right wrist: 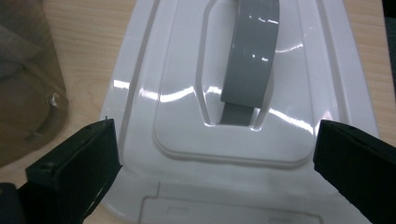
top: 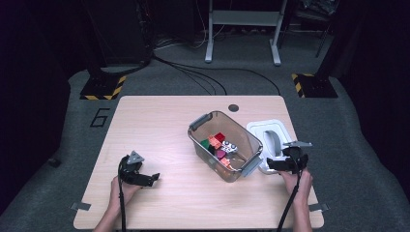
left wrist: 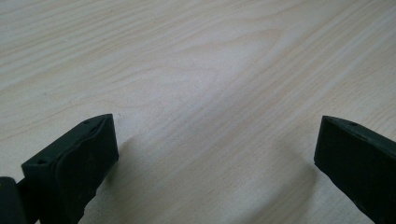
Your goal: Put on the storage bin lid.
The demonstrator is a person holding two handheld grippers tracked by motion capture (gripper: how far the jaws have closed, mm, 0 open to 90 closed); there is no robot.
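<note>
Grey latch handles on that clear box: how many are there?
2. One grey latch sits at the far-left end of the clear box, the other grey latch at its near-right end, beside the white lid.

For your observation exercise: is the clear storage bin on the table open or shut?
Open. The clear bin has no cover, its coloured blocks are exposed, and its white lid lies flat on the table beside it.

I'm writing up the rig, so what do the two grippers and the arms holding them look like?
Both the left gripper and right gripper are black with blocky jaws and a grey three-cornered plate on top. A black cable trails from each along the forearm. The forearms are bare, no sleeves showing.
</note>
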